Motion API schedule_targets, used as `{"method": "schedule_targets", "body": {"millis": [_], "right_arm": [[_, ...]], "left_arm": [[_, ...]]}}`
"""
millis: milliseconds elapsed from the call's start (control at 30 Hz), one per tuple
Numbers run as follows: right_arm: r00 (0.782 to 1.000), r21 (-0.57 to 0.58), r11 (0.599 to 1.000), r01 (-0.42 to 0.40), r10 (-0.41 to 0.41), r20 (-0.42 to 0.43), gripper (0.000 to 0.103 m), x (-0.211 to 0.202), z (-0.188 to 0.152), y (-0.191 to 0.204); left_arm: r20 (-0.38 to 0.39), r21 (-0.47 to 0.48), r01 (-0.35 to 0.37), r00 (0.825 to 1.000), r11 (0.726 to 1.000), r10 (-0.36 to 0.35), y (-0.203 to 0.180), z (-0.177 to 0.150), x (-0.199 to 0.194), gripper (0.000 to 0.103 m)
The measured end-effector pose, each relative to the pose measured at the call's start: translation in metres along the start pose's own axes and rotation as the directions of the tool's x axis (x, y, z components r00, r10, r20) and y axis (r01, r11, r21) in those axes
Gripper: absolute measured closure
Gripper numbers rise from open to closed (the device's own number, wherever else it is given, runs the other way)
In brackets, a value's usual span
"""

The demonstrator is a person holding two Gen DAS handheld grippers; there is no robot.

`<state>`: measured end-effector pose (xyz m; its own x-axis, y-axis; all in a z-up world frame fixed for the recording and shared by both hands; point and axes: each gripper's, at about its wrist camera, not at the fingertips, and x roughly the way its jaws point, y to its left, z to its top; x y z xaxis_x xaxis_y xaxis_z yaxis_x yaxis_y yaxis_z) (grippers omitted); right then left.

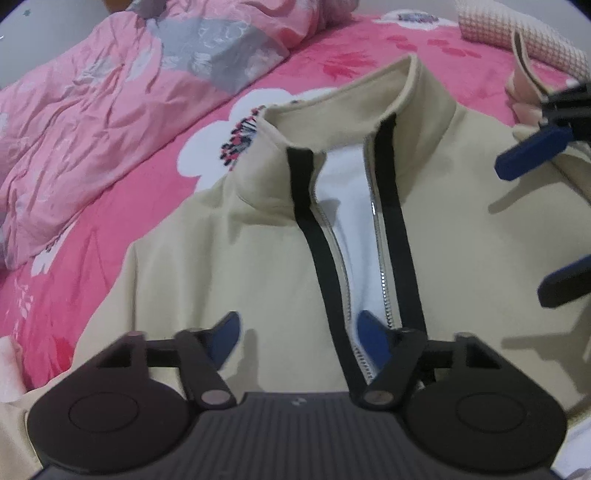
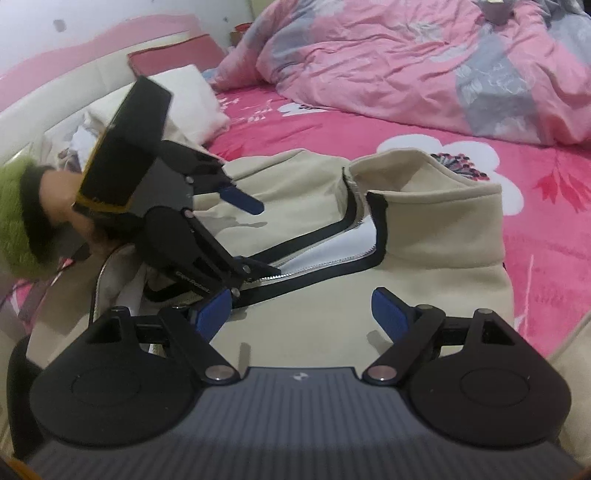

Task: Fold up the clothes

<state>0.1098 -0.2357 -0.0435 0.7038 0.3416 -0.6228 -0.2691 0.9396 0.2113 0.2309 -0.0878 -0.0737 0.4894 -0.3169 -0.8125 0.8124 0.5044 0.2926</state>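
Note:
A beige zip jacket with black zipper trim and white lining lies face up on the bed, collar standing at the far end. My left gripper hovers low over its chest, jaws partly apart; its right pad sits at the open zipper and the left pad rests over flat beige cloth, with nothing pinched. A hand in a fuzzy green sleeve holds that left gripper. My right gripper stands open over the jacket below the collar and shows again as the right gripper.
The jacket lies on a pink flowered sheet. A crumpled pink and grey duvet is heaped along the far side. A checked pillow lies beyond the collar. White pillows and other clothes pile up by the headboard.

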Motion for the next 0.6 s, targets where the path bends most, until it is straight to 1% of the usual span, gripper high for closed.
{"method": "schedule_targets", "body": {"millis": [33,67,133,200,233,267,333,400,433,500,567,600], "right_arm": [[1.0,0.013,1.0,0.01,-0.01,-0.001,0.02,-0.001,-0.002,-0.003],[1.0,0.026,0.999,0.021,-0.021,-0.003,0.02,-0.002,-0.004,-0.006],[0.999,0.057,0.998,0.041,-0.041,-0.01,0.02,-0.005,-0.01,-0.014],[0.998,0.1,0.994,0.055,-0.053,-0.014,0.02,-0.009,-0.016,-0.024],[0.999,0.121,0.991,0.051,-0.05,-0.015,0.02,-0.01,-0.017,-0.027],[0.999,0.146,0.988,0.043,-0.042,-0.012,0.02,-0.011,-0.018,-0.031],[1.0,0.186,0.982,0.031,-0.031,-0.001,0.02,-0.013,-0.016,-0.035],[0.999,0.211,0.977,0.041,-0.045,0.011,0.02,-0.01,-0.008,-0.037],[0.998,0.223,0.974,0.048,-0.053,0.017,0.02,-0.008,-0.005,-0.039],[0.993,0.243,0.965,0.098,-0.111,0.04,0.019,-0.003,0.006,-0.043],[0.98,0.265,0.948,0.174,-0.194,0.052,0.016,0.005,0.012,-0.047],[0.972,0.281,0.938,0.205,-0.228,0.05,0.015,0.009,0.015,-0.049]], "left_arm": [[-0.007,-0.01,-0.034,0.999,0.999,0.033,0.003,0.001,-0.001,0.063],[-0.013,-0.022,-0.062,0.998,0.998,0.062,0.007,0.001,-0.001,0.07],[-0.027,-0.054,-0.085,0.996,0.995,0.083,0.018,-0.002,-0.001,0.073],[-0.043,-0.086,-0.111,0.993,0.99,0.108,0.026,-0.006,-0.001,0.079],[-0.05,-0.104,-0.136,0.99,0.985,0.131,0.031,-0.007,-0.002,0.087],[-0.055,-0.13,-0.179,0.983,0.975,0.173,0.037,-0.008,-0.002,0.09],[-0.067,-0.19,-0.259,0.966,0.947,0.251,0.051,-0.008,-0.003,0.091],[-0.073,-0.31,-0.297,0.954,0.903,0.289,0.073,-0.012,-0.006,0.091],[-0.077,-0.365,-0.308,0.95,0.879,0.301,0.084,-0.014,-0.008,0.09],[-0.07,-0.442,-0.284,0.956,0.851,0.283,0.097,-0.021,-0.01,0.089],[-0.05,-0.459,-0.254,0.964,0.851,0.261,0.099,-0.023,-0.012,0.082],[-0.039,-0.441,-0.255,0.963,0.861,0.265,0.095,-0.023,-0.013,0.081]]}}
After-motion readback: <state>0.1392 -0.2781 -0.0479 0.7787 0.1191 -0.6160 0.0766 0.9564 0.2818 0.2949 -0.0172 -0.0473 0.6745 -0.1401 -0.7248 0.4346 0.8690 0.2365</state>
